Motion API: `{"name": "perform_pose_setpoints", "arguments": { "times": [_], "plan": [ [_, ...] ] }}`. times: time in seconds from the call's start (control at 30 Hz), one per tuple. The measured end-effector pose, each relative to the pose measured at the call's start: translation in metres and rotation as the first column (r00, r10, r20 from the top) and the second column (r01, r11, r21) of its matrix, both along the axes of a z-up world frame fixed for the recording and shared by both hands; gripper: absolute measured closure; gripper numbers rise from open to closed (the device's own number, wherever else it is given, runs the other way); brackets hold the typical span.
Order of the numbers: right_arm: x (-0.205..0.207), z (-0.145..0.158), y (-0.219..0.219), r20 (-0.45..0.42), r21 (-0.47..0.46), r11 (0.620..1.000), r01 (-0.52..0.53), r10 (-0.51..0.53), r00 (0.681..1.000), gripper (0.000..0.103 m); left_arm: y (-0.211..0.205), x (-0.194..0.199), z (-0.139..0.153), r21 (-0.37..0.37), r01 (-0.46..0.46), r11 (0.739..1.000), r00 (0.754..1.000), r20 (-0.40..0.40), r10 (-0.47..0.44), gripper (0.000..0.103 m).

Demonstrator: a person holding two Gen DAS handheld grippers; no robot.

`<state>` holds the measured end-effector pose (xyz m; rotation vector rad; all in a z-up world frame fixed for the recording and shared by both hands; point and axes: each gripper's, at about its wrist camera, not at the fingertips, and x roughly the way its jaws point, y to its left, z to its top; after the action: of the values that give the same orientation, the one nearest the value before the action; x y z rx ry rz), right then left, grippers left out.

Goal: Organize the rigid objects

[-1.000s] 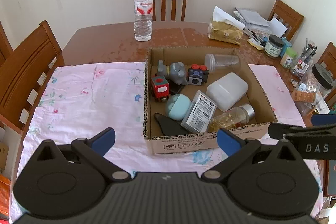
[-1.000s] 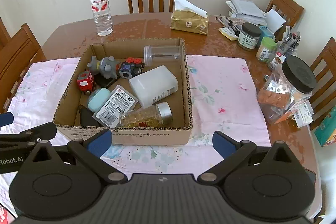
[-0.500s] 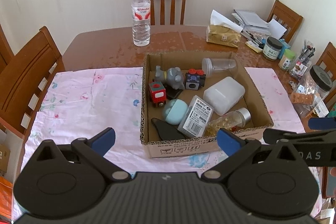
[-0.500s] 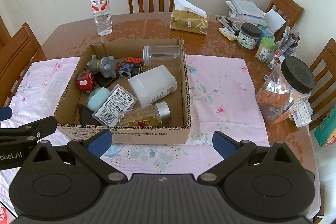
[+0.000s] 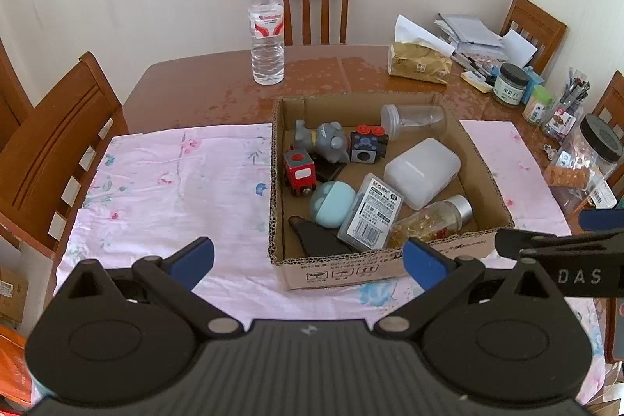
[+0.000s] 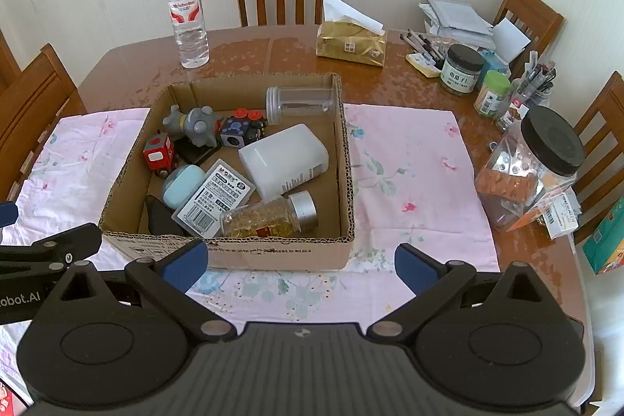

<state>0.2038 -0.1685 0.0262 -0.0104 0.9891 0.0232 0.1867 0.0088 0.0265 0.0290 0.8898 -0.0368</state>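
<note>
Hovering just short of the cardboard box (image 5: 347,269) on the pink cloth (image 5: 175,190), the left gripper (image 5: 308,254) and right gripper (image 6: 298,262) gape empty, so I'd reach for the glass jar (image 6: 269,217) lying topmost by the near wall, pinching across its body

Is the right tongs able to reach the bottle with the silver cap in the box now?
Probably yes. The right tongs are open and empty, and the bottle lies uncovered just behind the near wall of the cardboard box.
</note>
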Motion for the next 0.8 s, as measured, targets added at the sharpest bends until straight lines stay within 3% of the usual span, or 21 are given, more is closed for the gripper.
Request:
{"name": "perform_pose_setpoints", "arguments": {
  "times": [0.8],
  "plan": [
    [-0.0044,0.004,0.0017,0.003,-0.004,1.0,0.006,-0.006,1.0,0.0,0.0006,-0.005,-0.0023,0.011,0.008,1.0,1.0,-0.013,-0.008,0.001]
  ]
}}
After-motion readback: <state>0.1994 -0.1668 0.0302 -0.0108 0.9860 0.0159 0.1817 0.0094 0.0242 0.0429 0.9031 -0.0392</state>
